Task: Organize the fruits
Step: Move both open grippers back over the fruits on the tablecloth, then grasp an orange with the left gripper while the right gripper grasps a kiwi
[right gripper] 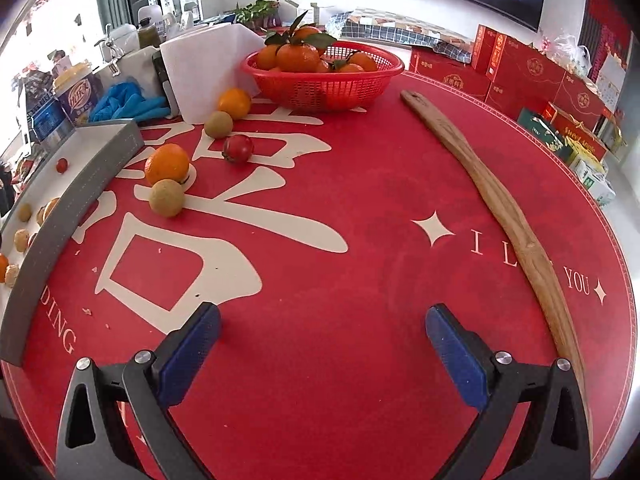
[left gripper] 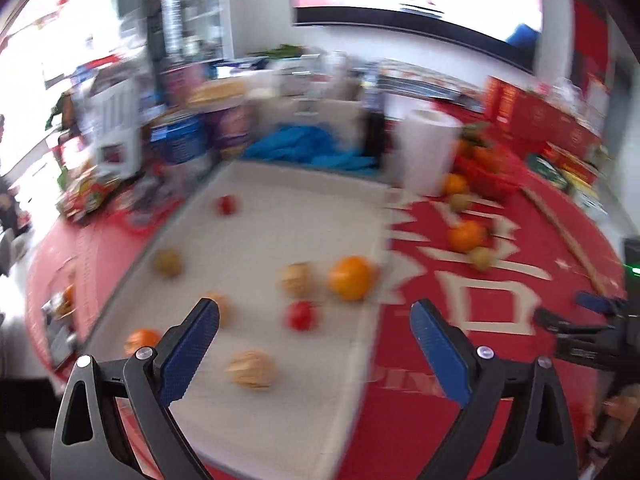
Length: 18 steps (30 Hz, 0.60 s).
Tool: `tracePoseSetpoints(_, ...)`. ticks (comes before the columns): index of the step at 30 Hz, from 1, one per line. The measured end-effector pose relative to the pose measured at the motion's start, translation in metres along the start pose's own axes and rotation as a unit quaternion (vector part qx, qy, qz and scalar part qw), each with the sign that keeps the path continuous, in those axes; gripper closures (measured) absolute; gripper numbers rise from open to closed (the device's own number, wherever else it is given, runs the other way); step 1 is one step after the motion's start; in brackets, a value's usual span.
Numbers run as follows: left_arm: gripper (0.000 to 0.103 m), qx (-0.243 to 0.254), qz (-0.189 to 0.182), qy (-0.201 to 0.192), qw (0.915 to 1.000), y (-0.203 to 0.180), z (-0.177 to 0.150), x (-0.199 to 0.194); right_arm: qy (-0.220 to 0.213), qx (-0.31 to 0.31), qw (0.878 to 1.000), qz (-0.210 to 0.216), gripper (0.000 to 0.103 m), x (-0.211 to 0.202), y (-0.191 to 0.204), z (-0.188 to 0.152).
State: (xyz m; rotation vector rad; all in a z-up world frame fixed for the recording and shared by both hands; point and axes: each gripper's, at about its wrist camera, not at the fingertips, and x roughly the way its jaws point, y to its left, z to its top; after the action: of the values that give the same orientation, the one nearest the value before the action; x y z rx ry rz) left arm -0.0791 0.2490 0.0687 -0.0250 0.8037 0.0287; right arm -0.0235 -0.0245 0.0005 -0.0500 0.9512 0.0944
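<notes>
The left wrist view is blurred. My left gripper hangs open over a grey tray that holds several fruits: an orange, a red tomato, tan round fruits. My right gripper is open and empty above the red table mat. On the mat beside the tray wall lie two oranges, two green-brown kiwis and a tomato. A red basket of leafy oranges stands at the back.
A long wooden stick lies on the mat's right side. A white paper roll and blue gloves sit behind the tray. Red gift boxes line the far right; jars and clutter crowd the far left.
</notes>
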Motion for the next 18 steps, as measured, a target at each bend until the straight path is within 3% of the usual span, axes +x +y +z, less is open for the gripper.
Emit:
tracePoseSetpoints(4, 0.005, 0.033, -0.055, 0.023, 0.9977, -0.046, 0.01, 0.012, -0.005, -0.001, 1.0, 0.0, 0.0, 0.0, 0.0, 0.0)
tracePoseSetpoints(8, 0.009, 0.066, -0.048, 0.036, 0.996, -0.087, 0.022, 0.036, -0.006, -0.001, 1.0, 0.0, 0.0, 0.001, 0.0, 0.0)
tracePoseSetpoints(13, 0.018, 0.05, -0.058, 0.072, 0.9945, -0.109, 0.049, 0.074, -0.006, -0.001, 1.0, 0.0, 0.0, 0.001, 0.0, 0.0)
tracePoseSetpoints(18, 0.019, 0.06, -0.047, 0.095, 0.9925, -0.126, 0.06, 0.107, -0.006, -0.001, 1.0, 0.0, 0.0, 0.002, 0.0, 0.0)
